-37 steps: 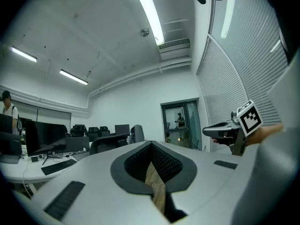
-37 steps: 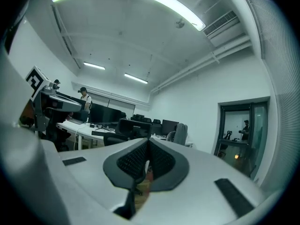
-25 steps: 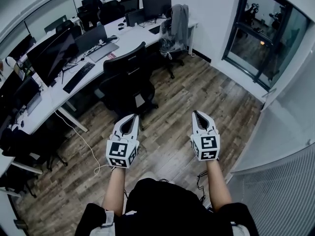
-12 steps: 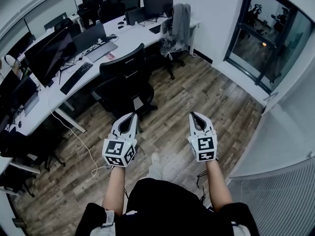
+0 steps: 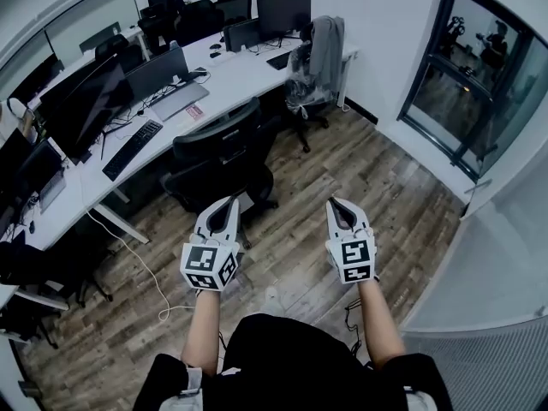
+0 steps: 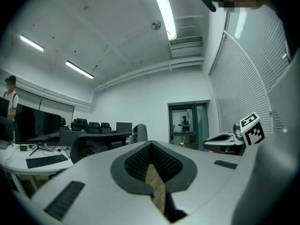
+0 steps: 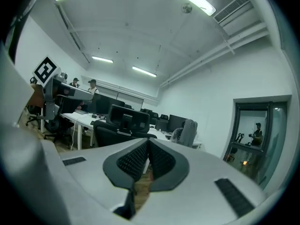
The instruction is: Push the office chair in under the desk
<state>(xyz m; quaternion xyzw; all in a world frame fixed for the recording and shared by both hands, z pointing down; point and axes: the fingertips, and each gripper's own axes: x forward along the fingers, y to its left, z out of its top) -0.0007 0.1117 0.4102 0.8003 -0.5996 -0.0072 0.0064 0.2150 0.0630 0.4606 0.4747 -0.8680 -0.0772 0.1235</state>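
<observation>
A black office chair (image 5: 224, 154) stands pulled out on the wood floor in front of the long white desk (image 5: 227, 74). Its back faces me, and in the right gripper view the same office chair (image 7: 123, 125) shows ahead at left. My left gripper (image 5: 229, 204) is held out level just short of the chair's seat, jaws shut with nothing in them. My right gripper (image 5: 336, 204) is beside it to the right, over bare floor, also shut and empty. Neither touches the chair. In the left gripper view the chair (image 6: 93, 146) lies ahead left.
Monitors (image 5: 90, 97) and keyboards (image 5: 133, 137) line the desk. A second chair draped with a grey jacket (image 5: 321, 54) stands at the desk's far end. More chairs (image 5: 51, 268) are at left. A glass door (image 5: 479, 75) is at right, and a cable (image 5: 141, 251) trails on the floor.
I have walked forward: the black chair and desk are nearer and lower in the head view. Both grippers have advanced toward the chair, staying shut.
</observation>
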